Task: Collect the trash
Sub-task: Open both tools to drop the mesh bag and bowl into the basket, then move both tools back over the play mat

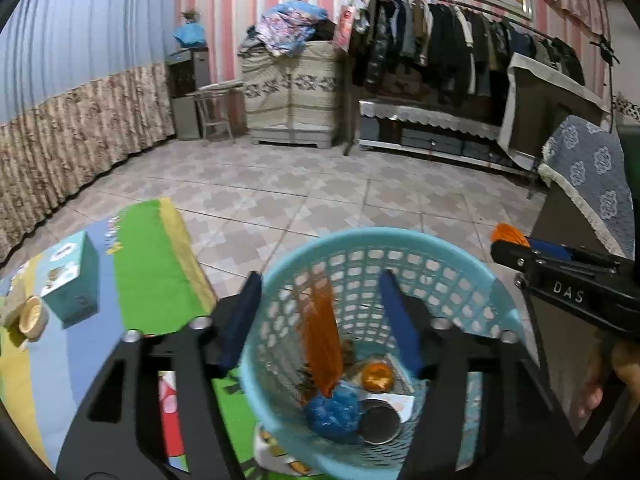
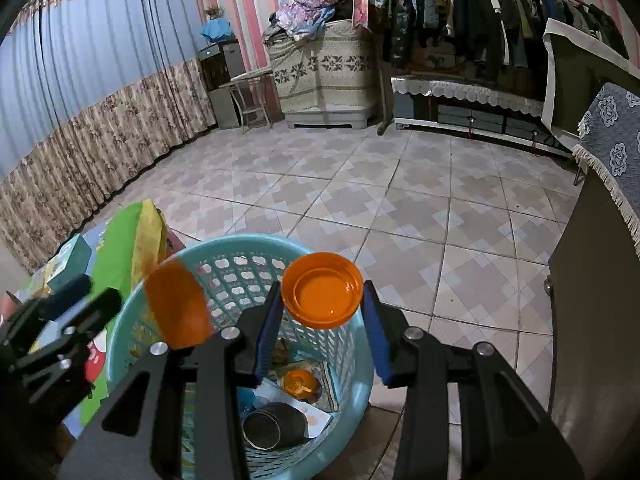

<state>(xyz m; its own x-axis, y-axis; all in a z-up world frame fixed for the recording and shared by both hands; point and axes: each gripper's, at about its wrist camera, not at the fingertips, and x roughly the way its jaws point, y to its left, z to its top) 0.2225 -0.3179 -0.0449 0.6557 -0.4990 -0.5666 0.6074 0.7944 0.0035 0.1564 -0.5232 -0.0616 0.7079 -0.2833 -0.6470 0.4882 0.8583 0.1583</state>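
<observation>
**Orange lids over the blue basket**

Both sets of jaws hang above the blue basket (image 1: 384,248). On the left gripper (image 1: 320,320) the jaws are wide apart and hold nothing. An orange lid (image 1: 320,344), blurry, is between them in the air, touching neither pad, over the basket's mouth. On the right gripper (image 2: 322,320) the jaws are closed on a second orange lid (image 2: 322,290). The blue pads press its two sides, and its hollow side faces the camera. It sits just over the basket's far rim.

Inside the basket lie a crumpled blue bag (image 1: 332,408), a round orange thing (image 1: 378,376), a gray tin can (image 1: 380,424) on its side and some paper (image 2: 316,416). The basket stands on the tile floor (image 1: 320,200), beside a green and blue mat (image 1: 152,264). A small teal box (image 1: 70,276) sits on the mat.

White letters "DAS" show on the right gripper's side in the left view.
</observation>
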